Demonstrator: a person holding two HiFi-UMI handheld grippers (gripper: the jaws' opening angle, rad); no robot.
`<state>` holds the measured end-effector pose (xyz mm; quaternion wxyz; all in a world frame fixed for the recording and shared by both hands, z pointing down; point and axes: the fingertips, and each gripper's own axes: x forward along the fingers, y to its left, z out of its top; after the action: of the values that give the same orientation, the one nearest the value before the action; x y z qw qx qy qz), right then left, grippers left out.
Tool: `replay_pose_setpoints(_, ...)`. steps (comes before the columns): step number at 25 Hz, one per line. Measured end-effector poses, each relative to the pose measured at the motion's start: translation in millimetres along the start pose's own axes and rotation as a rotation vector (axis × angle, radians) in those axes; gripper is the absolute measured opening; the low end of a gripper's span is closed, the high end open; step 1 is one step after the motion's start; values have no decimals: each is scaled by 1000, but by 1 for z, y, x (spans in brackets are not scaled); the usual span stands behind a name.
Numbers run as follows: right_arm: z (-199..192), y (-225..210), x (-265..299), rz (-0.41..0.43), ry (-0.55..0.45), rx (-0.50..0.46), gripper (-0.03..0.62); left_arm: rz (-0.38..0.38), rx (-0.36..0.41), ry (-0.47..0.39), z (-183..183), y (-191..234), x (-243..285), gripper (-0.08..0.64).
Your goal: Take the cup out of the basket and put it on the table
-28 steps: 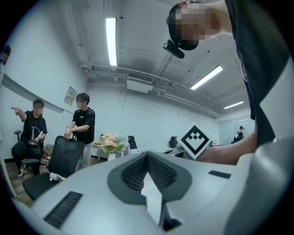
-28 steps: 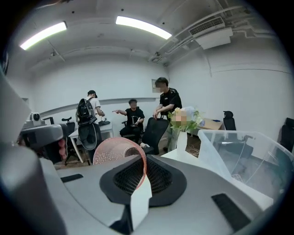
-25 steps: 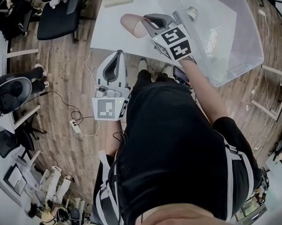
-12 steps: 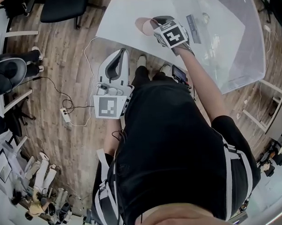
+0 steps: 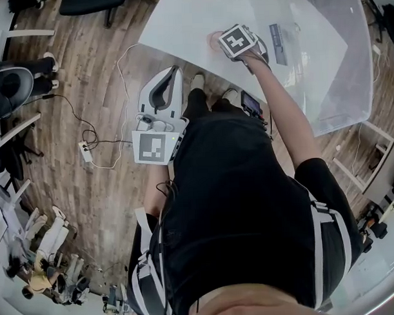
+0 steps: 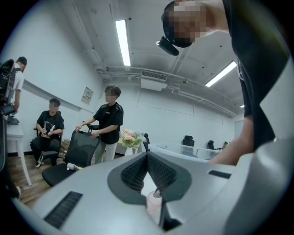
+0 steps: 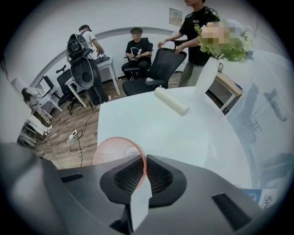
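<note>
A pink translucent cup (image 7: 114, 152) hangs by its rim from my right gripper (image 7: 144, 166), whose jaws are shut on the rim. In the head view that gripper (image 5: 222, 41) points steeply down over the white table (image 5: 179, 22), with the cup (image 5: 213, 39) showing beside its marker cube. Whether the cup's base touches the table I cannot tell. The clear plastic basket (image 5: 326, 59) stands to the right of it. My left gripper (image 5: 173, 70) is held level below the table's edge, over the floor. Its jaws (image 6: 147, 158) are shut with nothing in them, and the cup (image 6: 153, 202) shows behind them.
A white roll (image 7: 171, 101) lies further back on the table, and a vase of flowers (image 7: 209, 69) stands beyond it. Office chairs (image 7: 158, 69) and several people are behind the table. A cable and power strip (image 5: 86, 151) lie on the wooden floor at left.
My right gripper has come down with the cup and tipped from slanting to steeply downward, so the cup is now largely hidden under its marker cube. The left gripper has shifted only slightly.
</note>
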<state>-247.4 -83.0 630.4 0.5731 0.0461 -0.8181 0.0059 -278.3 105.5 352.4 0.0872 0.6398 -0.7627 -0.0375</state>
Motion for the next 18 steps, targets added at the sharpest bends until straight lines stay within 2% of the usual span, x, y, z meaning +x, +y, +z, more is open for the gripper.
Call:
replay_pose_setpoints(3,-6,1,12,7,45,13,32,5,-7,7,-1,4,-1,18)
replay_pose_setpoints(9,-14,17,20,101,80,88,32,0,-16,18,-1,4,-3,18)
replay_pose_setpoints(13,-12,10,20,78,69,66,32,-10,-9,14,-1,2,-1,18)
replay_pose_setpoints(18,-16,24,10,158,65,118,49,-28,-1,6,-2,-3,2,18)
